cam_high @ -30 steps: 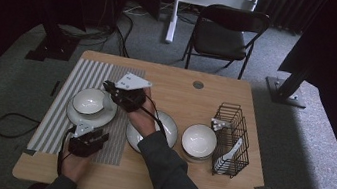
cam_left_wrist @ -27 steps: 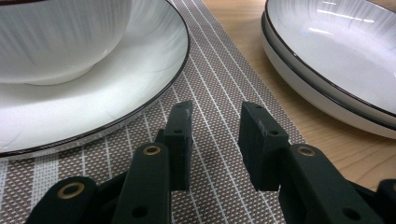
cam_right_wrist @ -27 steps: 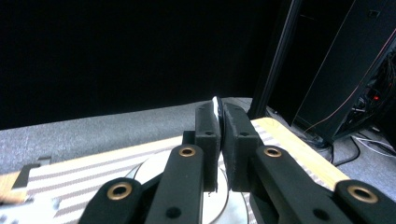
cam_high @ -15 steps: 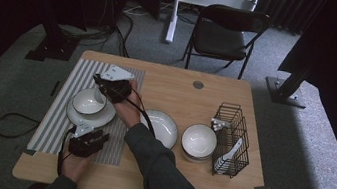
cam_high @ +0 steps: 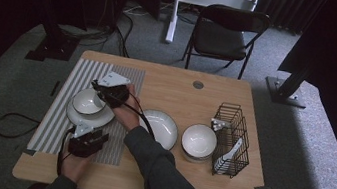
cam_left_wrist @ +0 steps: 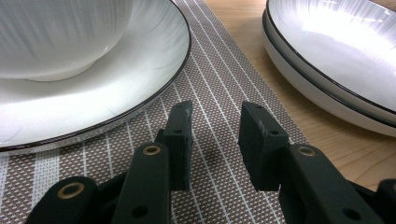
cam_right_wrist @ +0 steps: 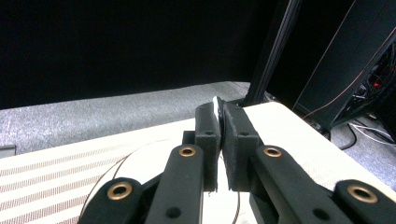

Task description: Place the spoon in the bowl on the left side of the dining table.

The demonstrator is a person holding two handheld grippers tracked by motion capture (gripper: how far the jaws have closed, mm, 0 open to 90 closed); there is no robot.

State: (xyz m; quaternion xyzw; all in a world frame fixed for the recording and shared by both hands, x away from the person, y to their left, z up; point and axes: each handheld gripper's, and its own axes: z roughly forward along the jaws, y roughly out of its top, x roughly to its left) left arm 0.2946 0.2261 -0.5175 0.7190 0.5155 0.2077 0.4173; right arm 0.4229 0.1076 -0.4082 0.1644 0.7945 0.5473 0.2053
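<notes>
A white bowl (cam_high: 88,103) sits on a black-rimmed white plate (cam_high: 102,117) on the striped placemat (cam_high: 59,118). My right gripper (cam_high: 99,89) reaches in from the right to the bowl's far rim. Its jaws are shut on a thin white edge (cam_right_wrist: 215,105), which looks like that rim. The plate's rim (cam_right_wrist: 107,179) curves below the jaws. My left gripper (cam_high: 84,132) rests low over the mat near the table's front, open with nothing between its fingers (cam_left_wrist: 217,116). Ahead of it are the bowl (cam_left_wrist: 56,37) and its plate (cam_left_wrist: 116,88).
Two stacked plates (cam_high: 159,128) lie right of the mat, also seen as plates (cam_left_wrist: 336,60) in the left gripper view. Stacked bowls (cam_high: 199,140) stand beside a black wire basket (cam_high: 233,139) holding white utensils. A folding chair (cam_high: 226,32) stands beyond the table.
My right gripper has moved left and a little down, from over the mat's edge to the bowl's rim, staying shut. The left gripper has kept still.
</notes>
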